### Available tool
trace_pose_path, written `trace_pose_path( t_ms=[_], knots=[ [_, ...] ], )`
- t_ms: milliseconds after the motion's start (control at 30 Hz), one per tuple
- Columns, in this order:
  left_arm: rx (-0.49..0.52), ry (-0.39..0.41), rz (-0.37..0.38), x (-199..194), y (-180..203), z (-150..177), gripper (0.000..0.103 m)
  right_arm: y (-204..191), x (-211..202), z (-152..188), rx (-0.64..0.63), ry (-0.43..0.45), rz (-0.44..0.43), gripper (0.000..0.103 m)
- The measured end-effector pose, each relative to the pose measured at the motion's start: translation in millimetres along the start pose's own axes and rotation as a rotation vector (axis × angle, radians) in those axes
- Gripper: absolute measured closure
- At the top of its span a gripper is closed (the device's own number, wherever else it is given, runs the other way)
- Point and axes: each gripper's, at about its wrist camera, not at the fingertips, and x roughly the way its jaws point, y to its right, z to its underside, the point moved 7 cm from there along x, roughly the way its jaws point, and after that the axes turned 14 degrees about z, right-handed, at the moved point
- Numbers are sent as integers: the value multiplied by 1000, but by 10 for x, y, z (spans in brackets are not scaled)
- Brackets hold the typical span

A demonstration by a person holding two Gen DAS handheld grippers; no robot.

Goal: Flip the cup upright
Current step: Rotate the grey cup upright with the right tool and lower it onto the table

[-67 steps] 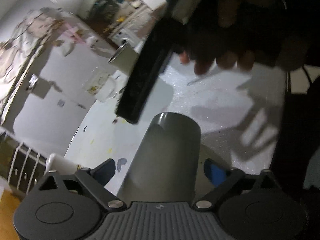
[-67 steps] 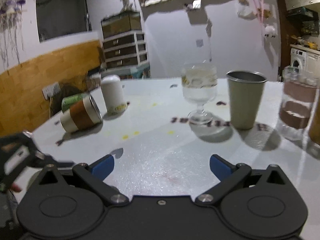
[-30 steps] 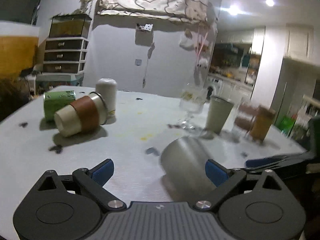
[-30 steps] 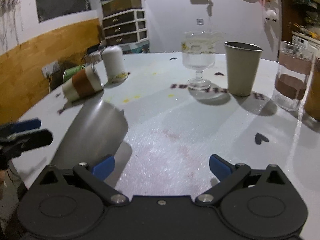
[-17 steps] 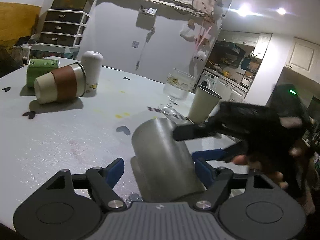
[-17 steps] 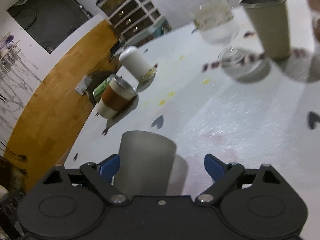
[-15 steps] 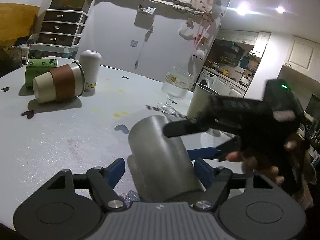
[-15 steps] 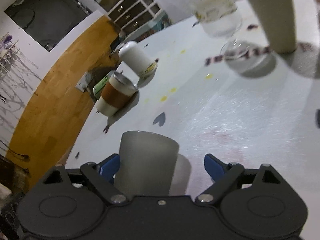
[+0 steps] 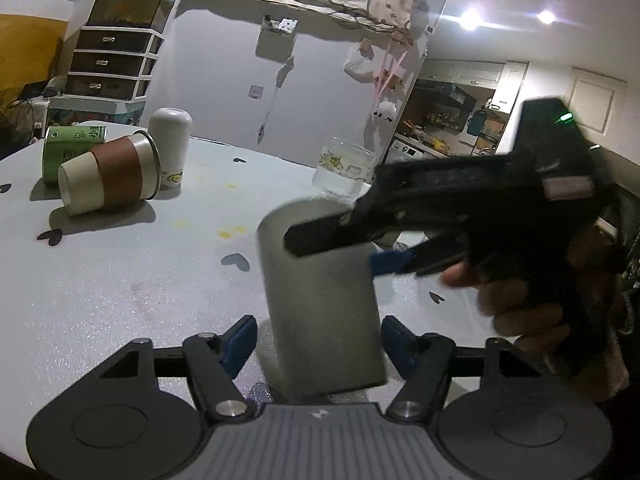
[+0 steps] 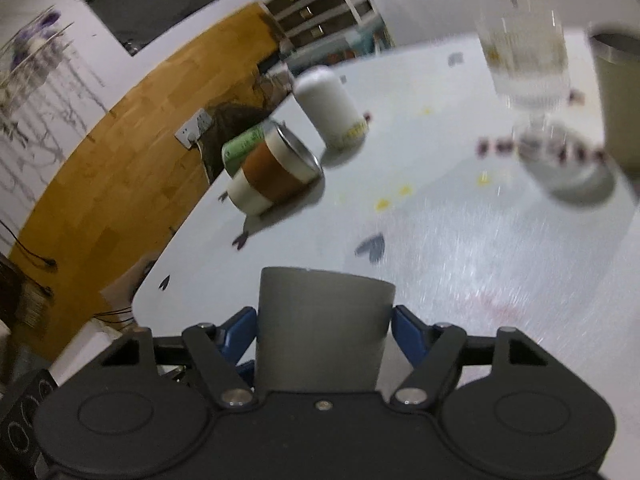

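A plain grey cup (image 9: 320, 296) stands base up on the white table (image 9: 120, 280). My left gripper (image 9: 316, 340) has its blue pads on either side of the cup's lower part, close to it; a thin gap shows on each side. My right gripper (image 9: 360, 252) comes in from the right and its fingers (image 9: 320, 236) close around the cup's upper part. In the right wrist view the cup (image 10: 320, 332) fills the space between the right gripper's (image 10: 324, 328) blue pads (image 10: 404, 328), which touch its sides.
A brown-banded cup (image 9: 108, 176) lies on its side at the left next to a green can (image 9: 68, 144) and a white capsule-shaped container (image 9: 170, 140). A stemmed glass (image 10: 528, 68) and a metal tumbler (image 10: 620, 100) stand farther back on the right.
The right gripper swung in from the right and closed on the grey cup. The left gripper's pads drew in around the cup's lower part. The cup went from lying tilted to standing base up.
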Motion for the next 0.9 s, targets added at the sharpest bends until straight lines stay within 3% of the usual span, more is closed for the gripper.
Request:
trace_pose_path(
  t_ms=[133, 300, 433, 667, 900],
  knots=[
    [25, 6, -18, 72, 24, 12, 40, -101, -275, -11, -82, 90, 28, 29],
    [78, 7, -31, 186, 65, 61, 40, -247, -426, 101, -245, 186, 151, 30],
    [128, -5, -71, 259, 55, 113, 41, -321, -467, 199, -322, 185, 185, 30],
    [168, 1, -83, 294, 58, 146, 41, -390, -468, 190, -362, 205, 228, 20],
    [136, 24, -97, 294, -4, 102, 39, -494, -327, 53, -431, 231, 265, 27]
  ],
)
